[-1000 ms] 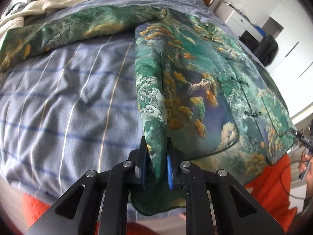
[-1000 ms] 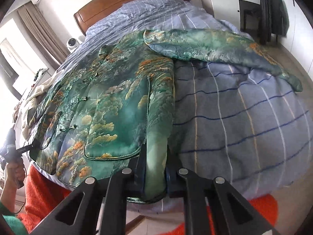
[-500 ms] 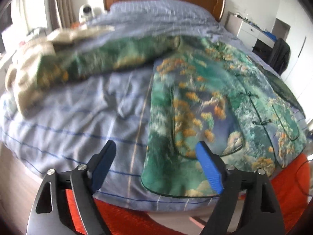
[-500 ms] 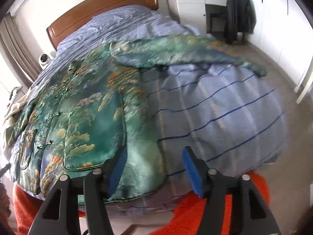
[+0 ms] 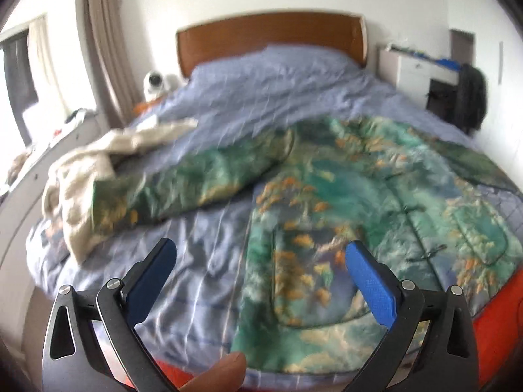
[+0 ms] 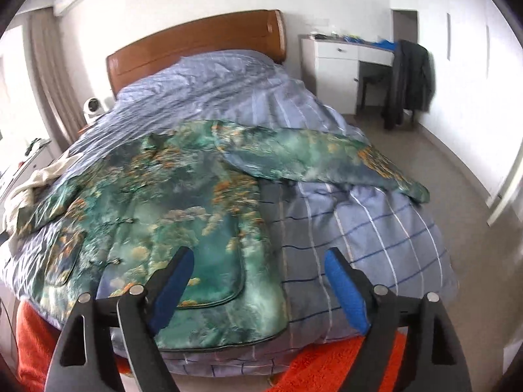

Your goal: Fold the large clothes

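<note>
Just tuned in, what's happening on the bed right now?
A person with two handheld grippers is folding a green patterned jacket spread flat on the blue checked bedcover. The left gripper and right gripper are both open and hold nothing, above the jacket's near hem. Both sleeves lie stretched out sideways, unfolded.

The left gripper [image 5: 260,263] has black frame arms with triangle openings and round silver screws; its two fingers [image 5: 371,285] wear bright blue textured pads. A bare skin-coloured fingertip [image 5: 219,374] shows under it. The right gripper [image 6: 258,269] has the same black frame, silver screws and blue pads [image 6: 348,290].
</note>
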